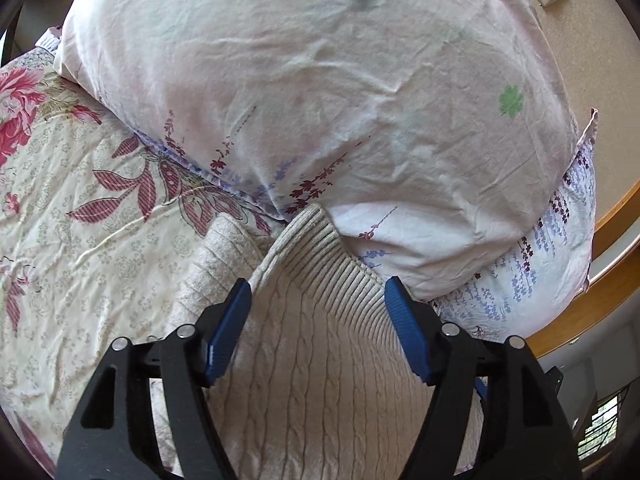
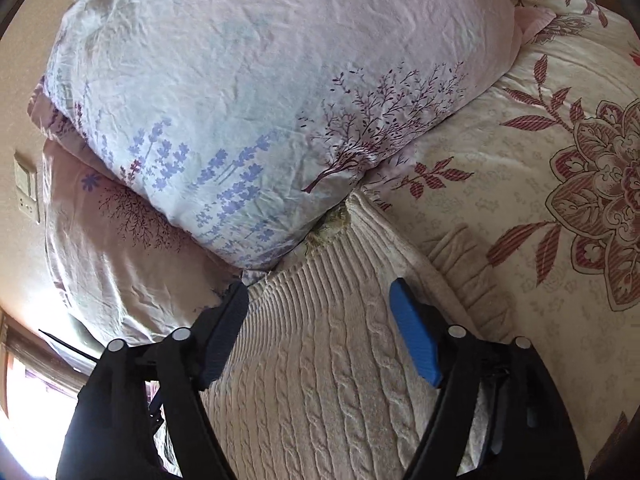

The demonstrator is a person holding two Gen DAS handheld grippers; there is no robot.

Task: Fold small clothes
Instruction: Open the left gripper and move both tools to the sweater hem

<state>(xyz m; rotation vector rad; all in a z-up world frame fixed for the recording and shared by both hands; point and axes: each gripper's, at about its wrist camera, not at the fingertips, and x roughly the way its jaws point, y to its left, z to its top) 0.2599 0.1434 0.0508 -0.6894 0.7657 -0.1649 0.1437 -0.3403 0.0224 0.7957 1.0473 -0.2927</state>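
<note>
— What's closest to you?

— My left gripper [image 1: 318,294], blue pads [image 1: 406,328] spread wide over the cream cable-knit sweater [image 1: 320,360], gripping nothing.

— And the other one?

— My right gripper [image 2: 320,300] stands apart too, above the same sweater's ribbed hem [image 2: 320,276].

— Where does the sweater lie?

— On the floral bedsheet [image 1: 80,240], its ribbed end tucked against two stacked pillows [image 2: 240,100], a sleeve [image 2: 468,268] folded alongside.

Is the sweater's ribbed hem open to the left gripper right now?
Probably yes: the left gripper is open above the ribbed hem, nothing between them, though the pillow crowds its far edge.
</note>
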